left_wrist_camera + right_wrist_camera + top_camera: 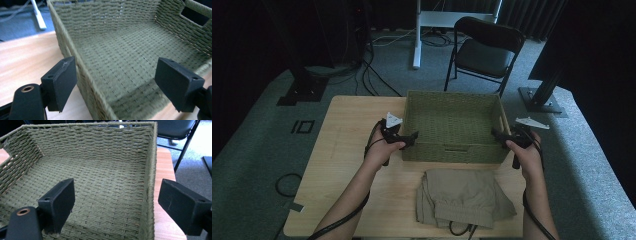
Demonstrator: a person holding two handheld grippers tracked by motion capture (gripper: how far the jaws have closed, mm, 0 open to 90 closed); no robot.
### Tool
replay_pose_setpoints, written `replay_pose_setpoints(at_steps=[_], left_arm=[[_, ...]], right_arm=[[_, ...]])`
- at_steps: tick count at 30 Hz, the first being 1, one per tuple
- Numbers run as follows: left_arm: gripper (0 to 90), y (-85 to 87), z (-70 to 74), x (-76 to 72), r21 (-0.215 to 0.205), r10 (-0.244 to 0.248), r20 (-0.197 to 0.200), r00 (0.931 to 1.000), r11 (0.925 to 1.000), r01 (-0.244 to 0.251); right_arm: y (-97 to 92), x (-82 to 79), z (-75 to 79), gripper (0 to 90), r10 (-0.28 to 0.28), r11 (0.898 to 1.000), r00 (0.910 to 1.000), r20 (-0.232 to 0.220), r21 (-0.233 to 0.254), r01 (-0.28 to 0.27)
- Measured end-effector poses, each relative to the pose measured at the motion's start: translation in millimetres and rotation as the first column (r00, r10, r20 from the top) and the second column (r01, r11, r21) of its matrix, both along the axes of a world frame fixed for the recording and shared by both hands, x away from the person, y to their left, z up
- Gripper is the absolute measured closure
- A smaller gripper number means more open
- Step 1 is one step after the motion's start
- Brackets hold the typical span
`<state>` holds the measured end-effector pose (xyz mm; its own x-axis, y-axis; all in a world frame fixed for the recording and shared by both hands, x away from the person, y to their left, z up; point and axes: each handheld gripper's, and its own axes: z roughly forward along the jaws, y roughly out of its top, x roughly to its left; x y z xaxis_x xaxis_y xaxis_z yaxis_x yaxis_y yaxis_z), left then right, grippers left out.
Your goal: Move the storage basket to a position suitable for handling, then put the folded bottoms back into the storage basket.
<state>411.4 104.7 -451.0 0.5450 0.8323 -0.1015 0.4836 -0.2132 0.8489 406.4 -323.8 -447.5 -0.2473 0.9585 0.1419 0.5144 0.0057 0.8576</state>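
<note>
left gripper (411,138) and right gripper (497,134) each gape wide astride opposite side walls of the woven basket (452,150) on the bench (347,150).

Bare forearms, no sleeves. Left gripper (404,140) & right gripper (503,138): black, blocky jaws w/ screw holes, brass-ringed hole, pale grey triangular top plates, black cables trailing.

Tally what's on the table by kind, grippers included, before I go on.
Woven basket: 1
Folded khaki garment: 1
Grippers: 2, the left gripper and the right gripper, each open with its jaws either side of a basket wall
Total: 4
</note>
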Motion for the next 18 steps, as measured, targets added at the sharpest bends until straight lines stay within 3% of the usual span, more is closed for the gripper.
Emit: replay_pose_setpoints(at_steps=[5,18], left_arm=[[19.0,4.9,-2.3,-4.0,-0.015,-0.030,-0.002,0.9995,0.9994,0.030],[19.1,7.3,13.0,-18.5,-0.054,-0.088,0.056,0.9946,0.9944,0.091]], right_arm=[[5.6,-5.7,0.1,13.5,0.035,0.999,0.9994,0.002,-0.040,-0.034],[18.1,-18.2,3.2,13.6,0.110,0.994,0.9939,0.010,-0.029,-0.110]])
